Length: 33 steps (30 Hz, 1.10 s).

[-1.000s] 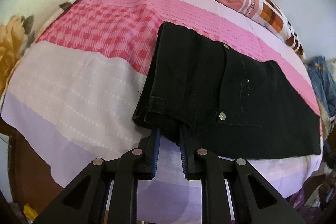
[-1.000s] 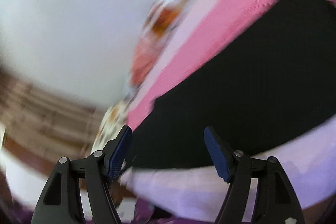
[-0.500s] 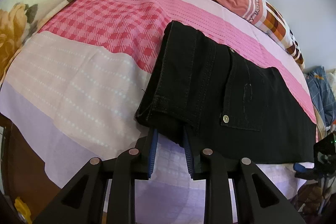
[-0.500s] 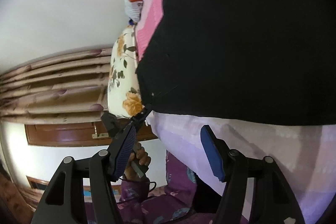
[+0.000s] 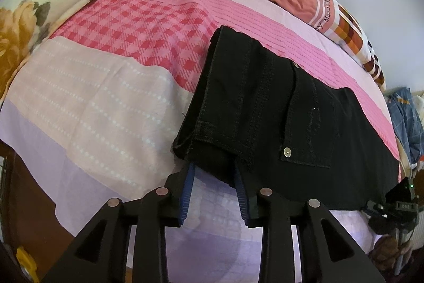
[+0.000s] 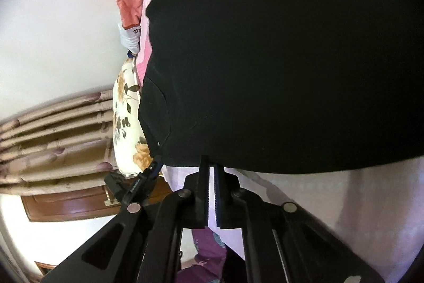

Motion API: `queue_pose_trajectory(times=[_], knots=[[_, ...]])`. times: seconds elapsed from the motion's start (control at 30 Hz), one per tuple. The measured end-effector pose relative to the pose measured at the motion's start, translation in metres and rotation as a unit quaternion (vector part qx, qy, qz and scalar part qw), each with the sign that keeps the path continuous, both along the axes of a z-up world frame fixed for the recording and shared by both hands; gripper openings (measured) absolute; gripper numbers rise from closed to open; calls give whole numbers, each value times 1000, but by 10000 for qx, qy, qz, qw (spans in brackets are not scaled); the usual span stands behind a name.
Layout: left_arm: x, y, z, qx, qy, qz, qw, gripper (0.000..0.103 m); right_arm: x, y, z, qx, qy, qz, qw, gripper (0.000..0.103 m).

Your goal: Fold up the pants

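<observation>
The black pants are laid on the bed, already doubled lengthwise. The waistband corner at 6 o'clock is pinched by the left hand-held gripper. The near edge is clamped by the right hand-held gripper, probably so that both ends can be lifted together for the next fold.

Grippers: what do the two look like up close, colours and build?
Both match. The left gripper has matte black fingers with triangular cut-outs, round silver rivets at the joints and ribbed blue pads. The right gripper has the same black frame and rivets; its pads look dark in shadow. No cables or sleeves show.
</observation>
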<state>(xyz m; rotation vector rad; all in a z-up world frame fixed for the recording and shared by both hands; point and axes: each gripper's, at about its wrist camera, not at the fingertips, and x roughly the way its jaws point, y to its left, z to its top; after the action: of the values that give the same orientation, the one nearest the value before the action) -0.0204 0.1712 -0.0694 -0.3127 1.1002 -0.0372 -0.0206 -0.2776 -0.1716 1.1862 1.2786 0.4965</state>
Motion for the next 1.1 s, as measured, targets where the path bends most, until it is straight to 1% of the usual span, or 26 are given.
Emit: queue_pose_trajectory(times=[0.03, 0.1, 0.17, 0.23, 0.27, 0.3, 0.33, 0.37, 0.4, 0.43, 0.47, 0.5, 0.53, 0.57, 0.6, 0.63, 0.7, 0.77, 0.87, 0.93, 1.0, 1.1], knots=[[0, 0, 0, 4, 4, 7, 10000, 33, -1, 0, 1, 9, -7, 12, 10000, 4], [1, 0, -1, 33, 3, 15, 10000, 33, -2, -3, 1, 231, -29, 77, 9997, 9], [1, -3, 0, 129, -10, 5, 9999, 35, -7, -15, 10, 407, -176, -9, 9990, 10], [1, -2, 1, 216, -3, 7, 9998, 39, -18, -39, 24, 494, -443, -192, 9976, 22], [1, -2, 2, 223, 2, 3, 9998, 40, -26, -59, 32, 479, -587, -400, 9963, 34], [1, -1, 5, 213, 2, 3, 9998, 40, -32, -71, 39, 448, -679, -605, 9949, 40], [1, 0, 7, 221, -2, 16, 9998, 42, -42, -99, 45, 338, -767, -951, 9919, 41], [1, 0, 10, 269, 6, 54, 9996, 43, -56, -137, 51, 80, -844, -1404, 9865, 41], [0, 1, 12, 313, 6, 98, 9995, 46, -72, -176, 56, -326, -895, -1853, 9781, 41], [-1, 2, 17, 404, -26, 195, 9990, 48, -89, -211, 59, -719, -902, -2280, 9668, 41], [-2, 3, 23, 490, -98, 290, 9983, 48, -104, -240, 59, -947, -874, -2656, 9554, 41], [-4, 3, 29, 568, -188, 381, 9975, 49, -126, -275, 56, -1048, -787, -3171, 9393, 41], [-6, 4, 35, 649, -293, 485, 9963, 52, -145, -302, 51, -1033, -723, -3566, 9257, 41], [-9, 4, 44, 748, -451, 647, 9941, 55, -162, -323, 47, -1031, -683, -3898, 9125, 41], [-11, 5, 50, 780, -570, 747, 9925, 60, -176, -339, 43, -1036, -630, -4152, 9016, 40], [-14, 5, 58, 767, -731, 857, 9907, 64, -183, -347, 39, -1014, -601, -4264, 8968, 40], [-15, 5, 67, 628, -943, 928, 9892, 67, -199, -362, 28, -870, -530, -4488, 8878, 40], [-13, -5, 74, 518, -1053, 831, 9896, 69, -202, -368, 20, -692, -595, -4550, 8858, 40], [-4, -26, 77, 573, -1008, 588, 9915, 69, -196, -366, 14, -634, -670, -4551, 8856, 40], [3, -44, 75, 559, -926, 326, 9936, 69, -189, -359, 12, -542, -758, -4597, 8832, 41], [7, -62, 72, 602, -857, 152, 9944, 69, -182, -362, 10, -636, -702, -4551, 8854, 42], [10, -82, 67, 541, -762, -60, 9956, 69, -179, -365, 8, -602, -805, -4548, 8849, 42]])
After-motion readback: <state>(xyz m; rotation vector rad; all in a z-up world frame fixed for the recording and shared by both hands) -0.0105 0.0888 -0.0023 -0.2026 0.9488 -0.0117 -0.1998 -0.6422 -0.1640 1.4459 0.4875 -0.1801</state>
